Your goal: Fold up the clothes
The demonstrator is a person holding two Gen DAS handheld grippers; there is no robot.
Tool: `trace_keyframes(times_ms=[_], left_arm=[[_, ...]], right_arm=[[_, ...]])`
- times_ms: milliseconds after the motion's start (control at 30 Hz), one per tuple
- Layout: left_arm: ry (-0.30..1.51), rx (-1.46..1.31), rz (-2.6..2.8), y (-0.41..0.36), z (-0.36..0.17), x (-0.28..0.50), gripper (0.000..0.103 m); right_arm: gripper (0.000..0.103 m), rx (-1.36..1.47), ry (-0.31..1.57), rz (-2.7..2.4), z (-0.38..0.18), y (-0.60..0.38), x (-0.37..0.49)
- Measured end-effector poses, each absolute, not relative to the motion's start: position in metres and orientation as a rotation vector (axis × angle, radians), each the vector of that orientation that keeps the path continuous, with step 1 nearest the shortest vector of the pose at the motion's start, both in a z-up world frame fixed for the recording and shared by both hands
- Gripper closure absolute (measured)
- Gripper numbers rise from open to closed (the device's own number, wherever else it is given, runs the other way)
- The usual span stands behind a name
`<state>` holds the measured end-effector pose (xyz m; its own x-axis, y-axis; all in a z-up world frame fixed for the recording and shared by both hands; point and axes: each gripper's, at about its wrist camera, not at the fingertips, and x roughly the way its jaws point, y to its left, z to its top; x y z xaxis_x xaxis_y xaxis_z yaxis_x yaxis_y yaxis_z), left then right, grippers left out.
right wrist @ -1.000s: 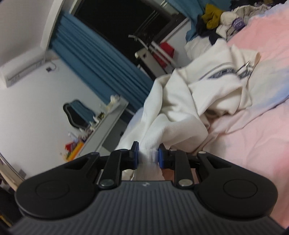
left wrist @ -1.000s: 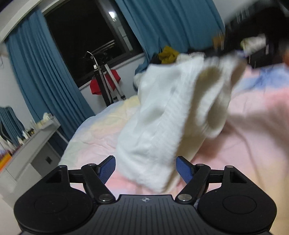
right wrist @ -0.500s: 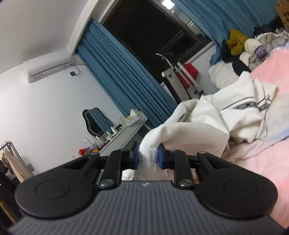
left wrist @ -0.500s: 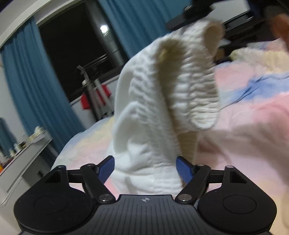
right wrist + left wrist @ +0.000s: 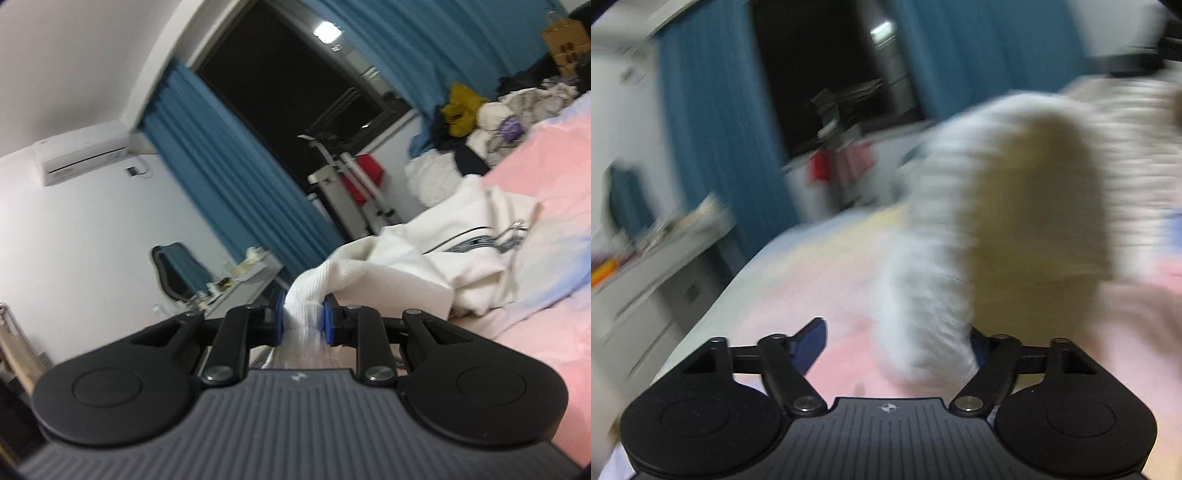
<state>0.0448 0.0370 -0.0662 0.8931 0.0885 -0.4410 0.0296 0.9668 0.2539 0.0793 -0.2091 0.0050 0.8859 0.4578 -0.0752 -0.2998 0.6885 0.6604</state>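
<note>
1. White sweater [image 5: 399,266]: ribbed knit, bunched on the pink bedsheet [image 5: 535,332], one ribbed edge lifted off the bed.
2. Right gripper [image 5: 303,319]: clenched on that ribbed edge, cloth pinched between both blue pads; rest of the sweater trails away ahead and right of it onto the bed.
3. Left wrist view is heavily blurred. Ribbed sweater [image 5: 1015,206] hangs up in front of the camera, opening of a cuff or hem facing it, lower end dropping between the fingers.
4. Left gripper [image 5: 897,347]: fingers spread wide, released. Cloth sits against the right pad and covers most of it; left pad [image 5: 810,343] is clear of the cloth.
5. The hanging cloth blocks most of the right half of the left view; bedsheet [image 5: 820,280] shows under and left of it.
6. Around: pile of clothes [image 5: 480,125] at the far end of the bed, blue curtains [image 5: 229,184], dark window [image 5: 291,85], white rack with red cloth [image 5: 351,184], dresser with clutter [image 5: 243,277], air conditioner [image 5: 81,153], paper bag [image 5: 565,40].
</note>
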Motion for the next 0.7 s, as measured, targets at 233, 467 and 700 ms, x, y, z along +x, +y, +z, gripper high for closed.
trace_keyframes(times_ms=[233,467,700], left_arm=[[0.714,-0.164,0.213,0.117,-0.081,0.079,0.038],[0.577,-0.256,0.094,0.132,-0.054,0.075,0.044],[0.657,0.020,0.070,0.101,-0.053,0.043,0.040]], right_arm=[[0.079,0.674,0.349,0.273,-0.013,-0.227,0.081],[0.079,0.727,0.488,0.179,-0.048,-0.231,0.064],[0.079,0.703,0.498,0.203,-0.046,-0.220,0.058]])
